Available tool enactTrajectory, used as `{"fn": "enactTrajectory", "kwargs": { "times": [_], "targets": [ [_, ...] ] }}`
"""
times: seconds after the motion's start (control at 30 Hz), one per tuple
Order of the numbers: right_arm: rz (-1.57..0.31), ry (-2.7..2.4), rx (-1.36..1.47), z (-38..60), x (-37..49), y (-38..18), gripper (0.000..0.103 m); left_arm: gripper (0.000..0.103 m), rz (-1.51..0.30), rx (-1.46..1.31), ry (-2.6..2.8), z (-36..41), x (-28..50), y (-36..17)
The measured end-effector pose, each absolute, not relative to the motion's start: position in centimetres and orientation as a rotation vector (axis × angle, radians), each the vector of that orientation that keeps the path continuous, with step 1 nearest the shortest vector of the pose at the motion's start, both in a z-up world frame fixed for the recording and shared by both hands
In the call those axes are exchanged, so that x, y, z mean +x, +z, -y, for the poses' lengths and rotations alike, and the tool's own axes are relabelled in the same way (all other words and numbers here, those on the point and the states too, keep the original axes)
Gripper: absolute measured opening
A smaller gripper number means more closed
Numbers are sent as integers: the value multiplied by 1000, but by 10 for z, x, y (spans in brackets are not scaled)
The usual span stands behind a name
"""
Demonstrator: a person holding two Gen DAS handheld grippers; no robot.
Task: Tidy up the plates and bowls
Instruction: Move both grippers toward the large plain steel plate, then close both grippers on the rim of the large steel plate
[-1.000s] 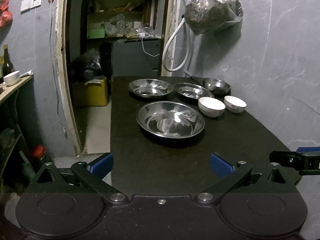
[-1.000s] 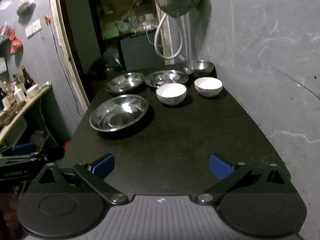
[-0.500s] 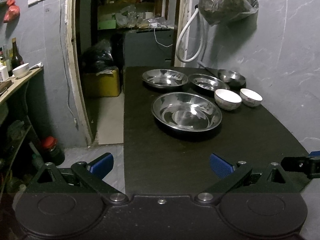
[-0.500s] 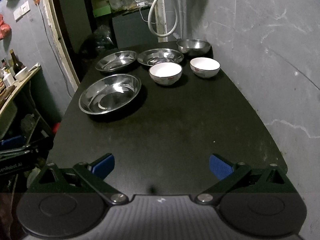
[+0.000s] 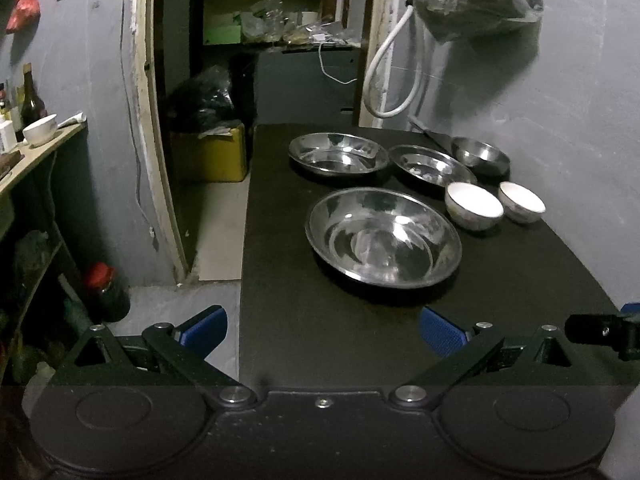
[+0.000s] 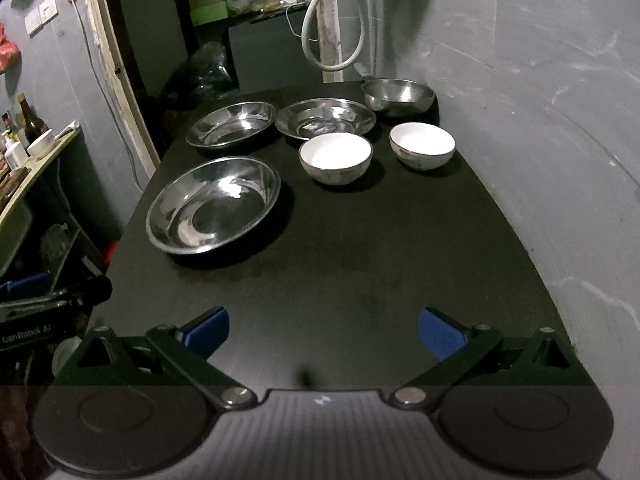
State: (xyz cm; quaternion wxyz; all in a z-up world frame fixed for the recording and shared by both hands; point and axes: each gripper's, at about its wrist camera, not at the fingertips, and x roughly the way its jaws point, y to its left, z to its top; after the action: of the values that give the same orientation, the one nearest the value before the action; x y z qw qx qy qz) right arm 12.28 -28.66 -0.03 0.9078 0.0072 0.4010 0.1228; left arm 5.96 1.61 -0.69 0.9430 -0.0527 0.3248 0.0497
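Plates and bowls sit apart on the dark worktop (image 6: 360, 248): big steel basin (image 6: 214, 204) mid-left, two steel plates (image 6: 232, 123) and a steel bowl (image 6: 398, 96) above, two white bowls (image 6: 335, 157) centre-right. Both hand-held grippers, left (image 5: 322, 330) and right (image 6: 323, 332), hang spread and empty; stacking seems not yet begun. Next likely needs a reach forward. Rim details are dim.

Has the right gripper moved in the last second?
Yes. The right gripper has risen and tilted down: in its view the fixed white hose slid toward the top edge, and more of the black table shows.
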Motion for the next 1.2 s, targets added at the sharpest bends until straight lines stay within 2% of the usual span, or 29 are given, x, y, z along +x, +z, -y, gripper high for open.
{"fn": "enactTrajectory", "kwargs": {
  "times": [0.43,0.77,1.13,1.2],
  "targets": [
    [-796,344,60,283,216,21,103,102,-675,-155,166,-30,148,17],
    [-724,433,119,252,276,38,103,102,-689,-175,163,-81,232,34],
    [-726,385,285,189,351,12,103,102,-753,-87,-43,-131,359,4],
    [-739,371,302,180,362,2,100,102,-775,-95,-71,-138,379,-6]
  ]
}}
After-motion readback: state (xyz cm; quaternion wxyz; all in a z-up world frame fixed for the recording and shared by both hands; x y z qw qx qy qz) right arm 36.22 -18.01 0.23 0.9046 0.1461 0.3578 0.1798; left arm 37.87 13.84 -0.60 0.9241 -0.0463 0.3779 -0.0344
